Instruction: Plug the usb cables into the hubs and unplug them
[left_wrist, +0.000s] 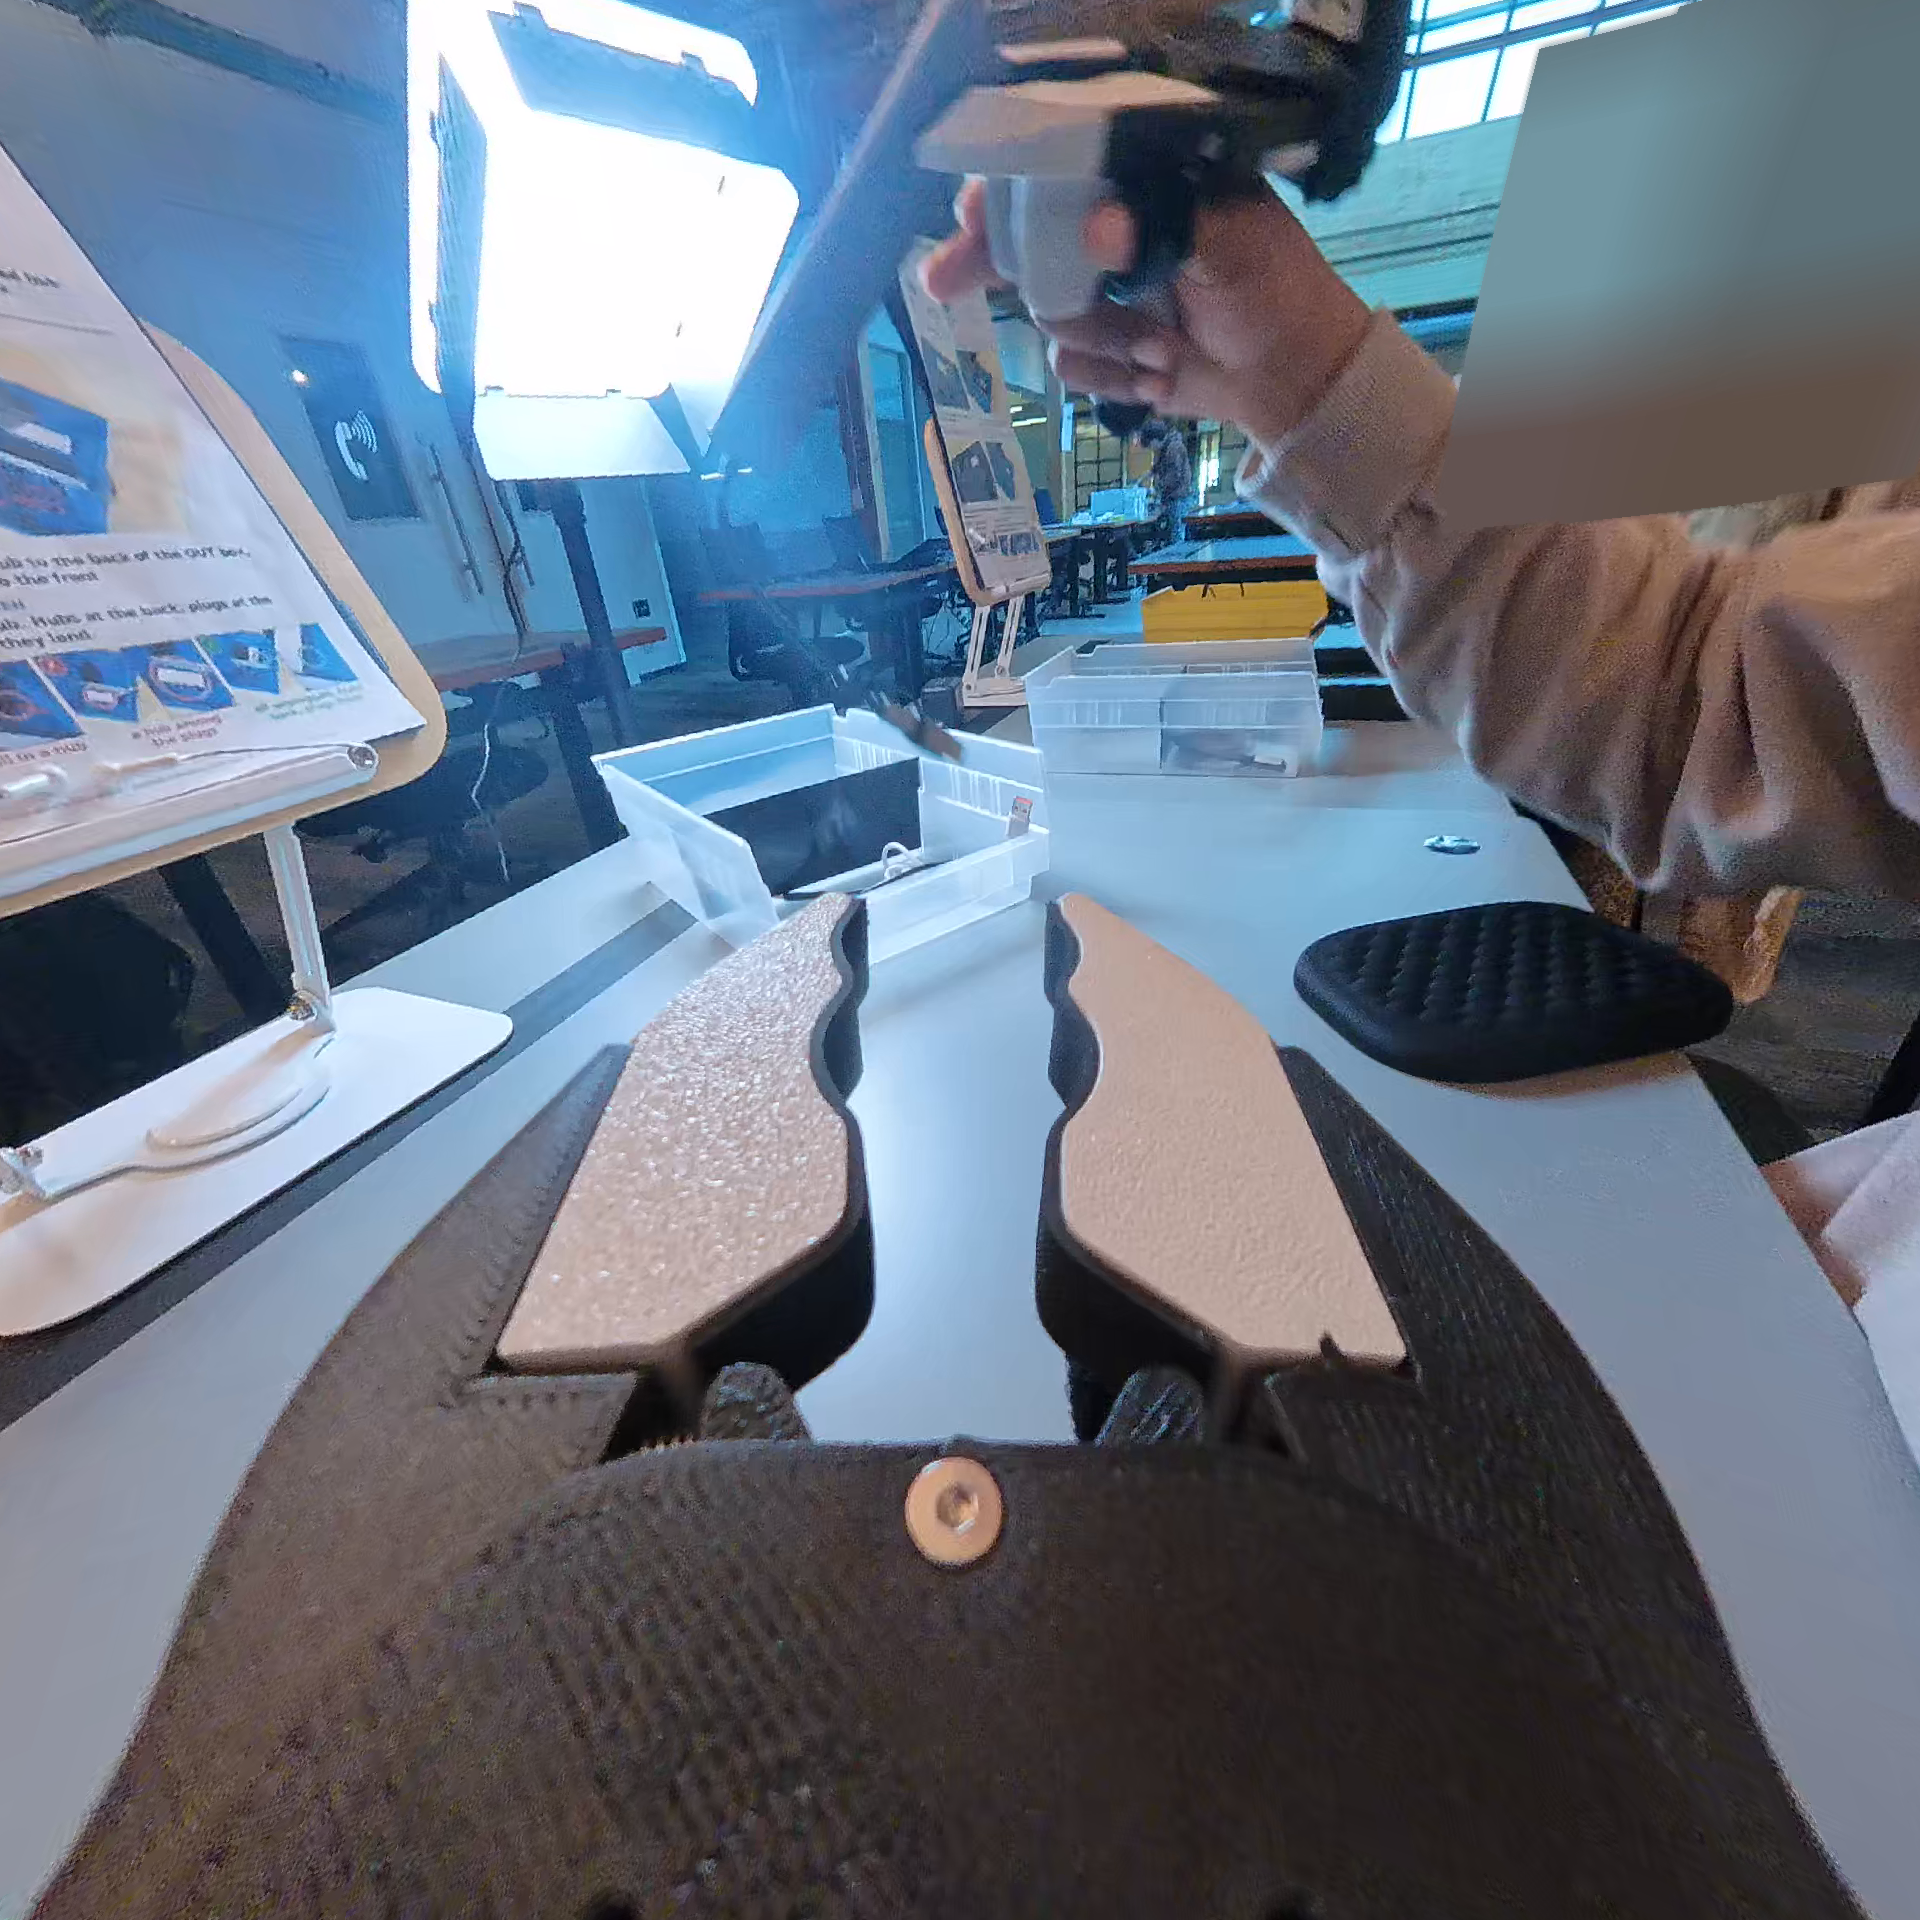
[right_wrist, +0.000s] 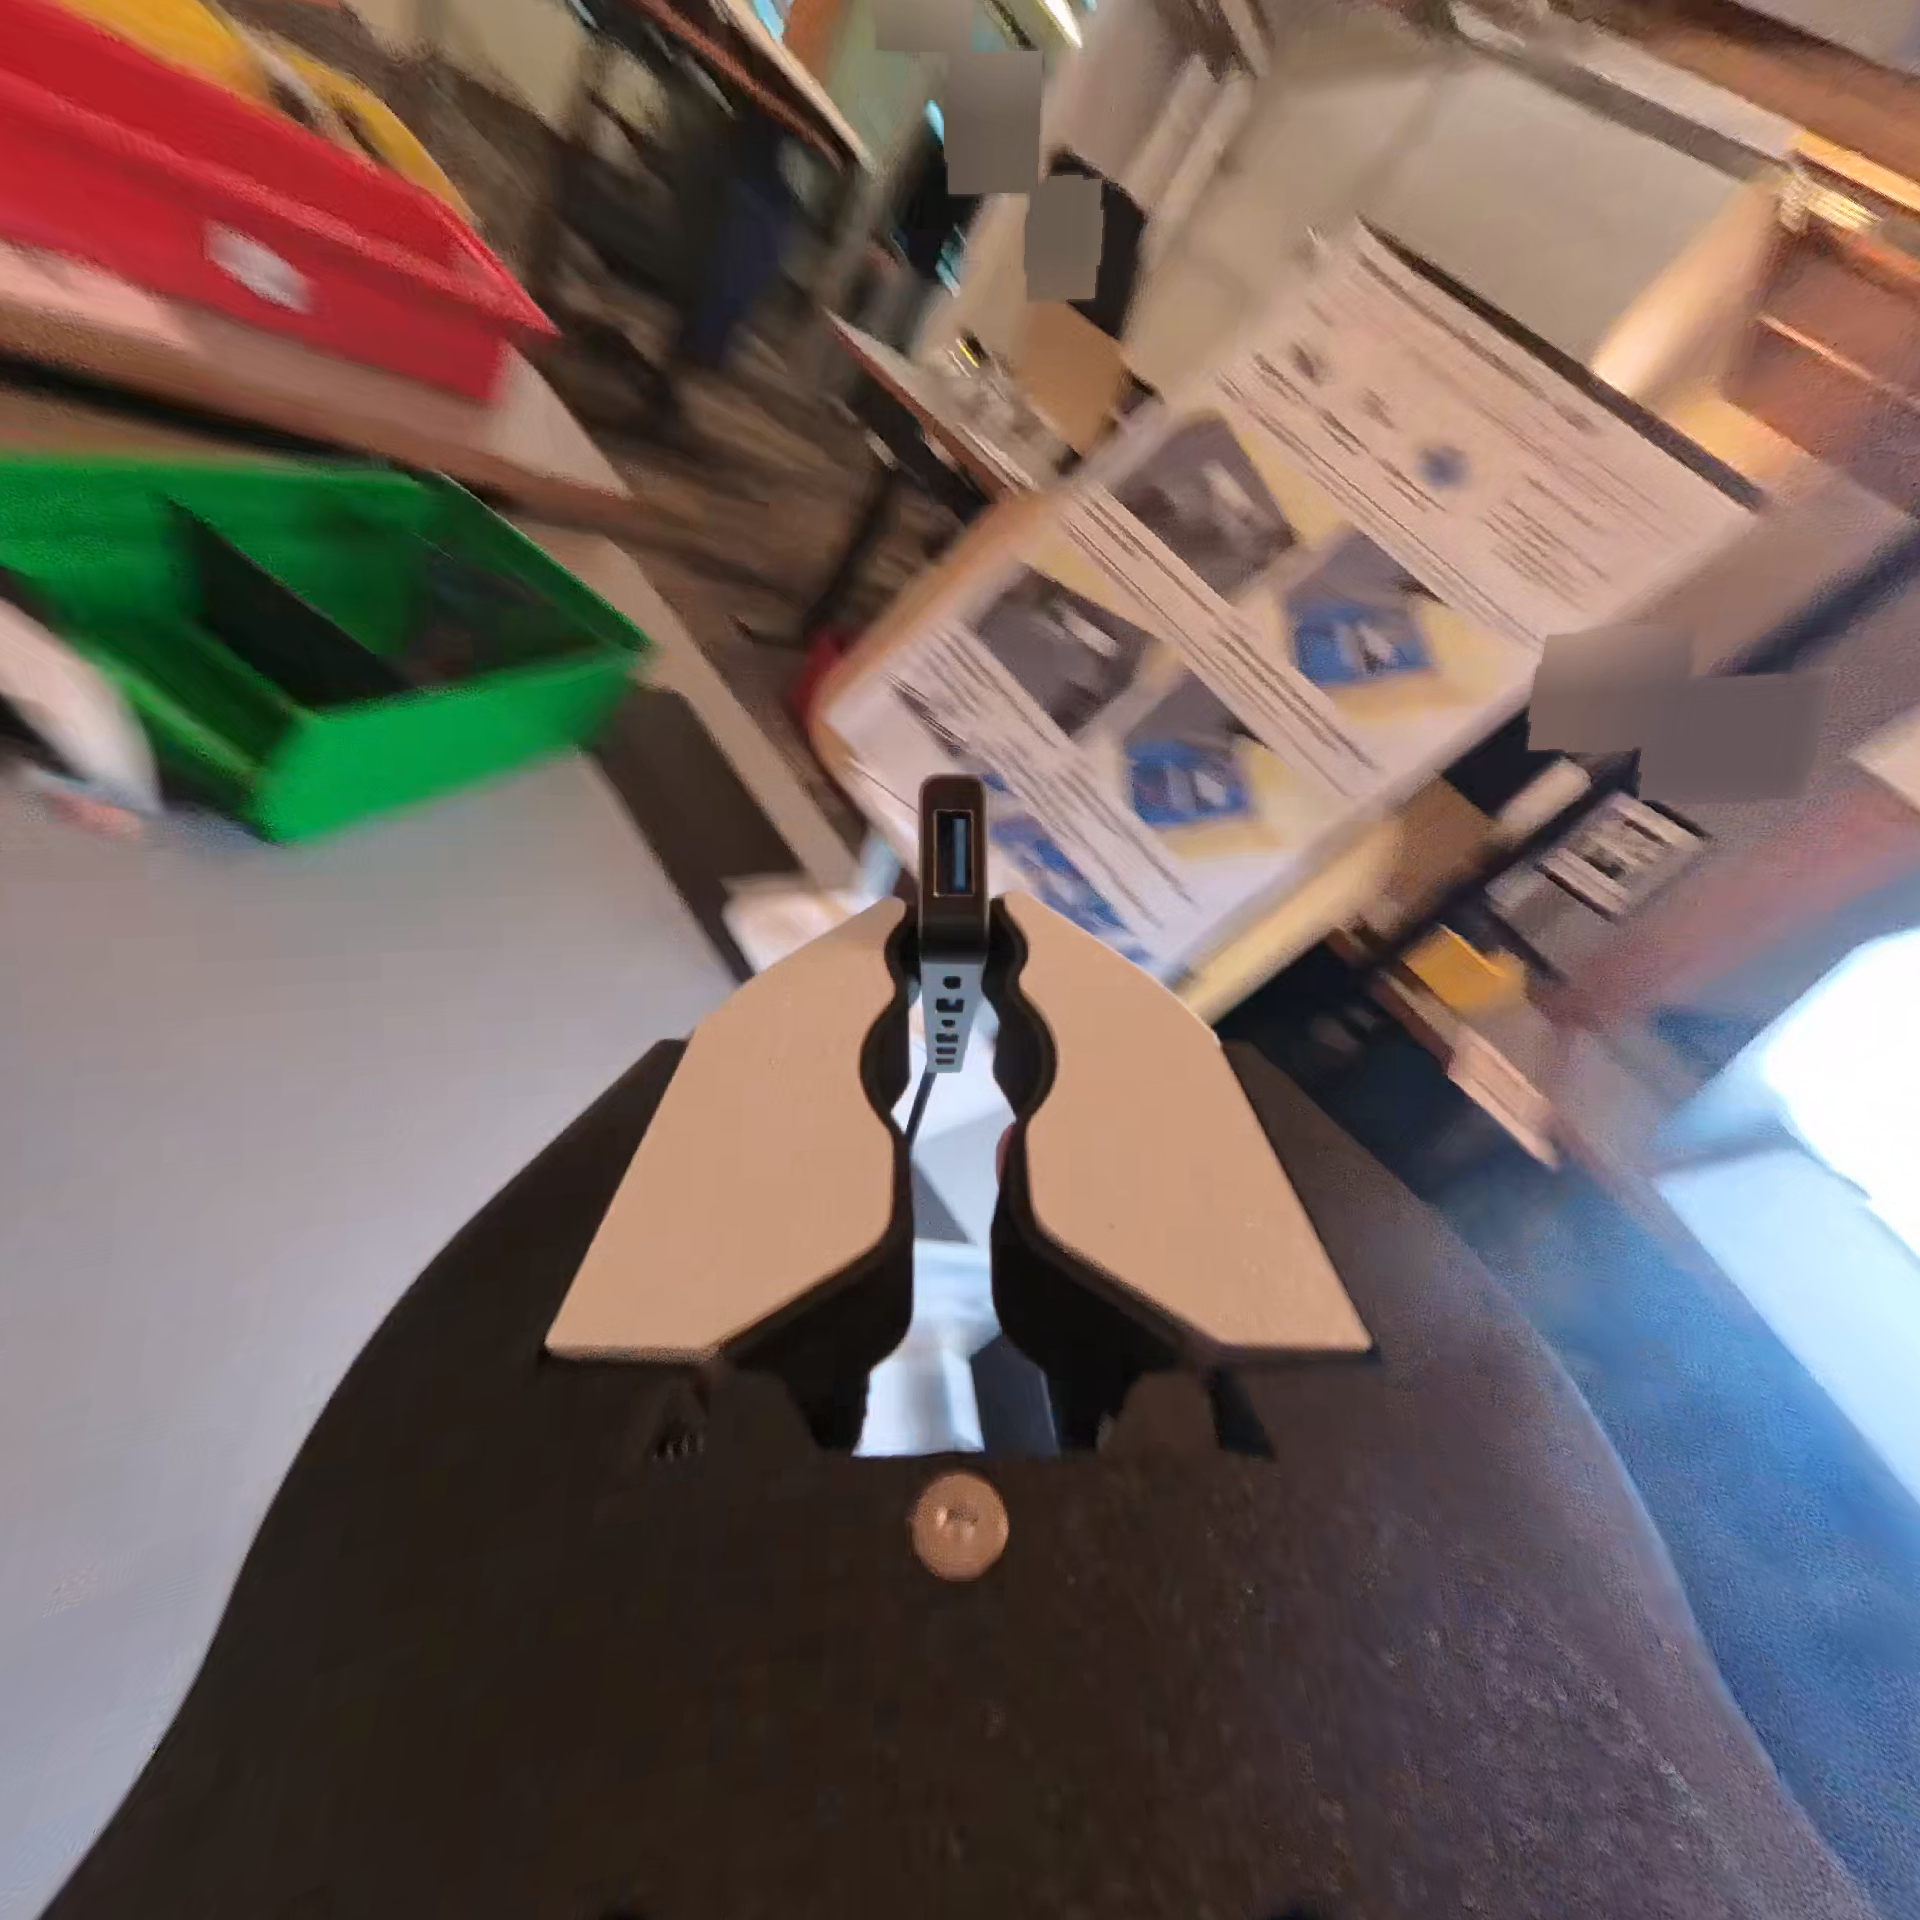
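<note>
The left gripper hangs low over the grey counter, its fingers spread with nothing between them. Only this view shows the work area: a black padded rest just to its right near the counter's edge, a white document stand with an instruction sheet on its left, and straight ahead a clear plastic bin with a dark floor and what may be a cable end inside, though it is too small to tell. A second clear bin sits farther back. Bare counter lies between the fingertips and the first bin. High above, a person's hand carries the right gripper, well off the counter.

The right wrist view alone shows what that gripper holds: the right gripper is pinched on a slim black usb hub, gripped near its middle, one blue-lined port facing the camera past the fingertips and its thin lead trailing down between the fingers. Beyond it all is motion-blurred: a green bin and a red bin to the left, another instruction sheet on the right.
</note>
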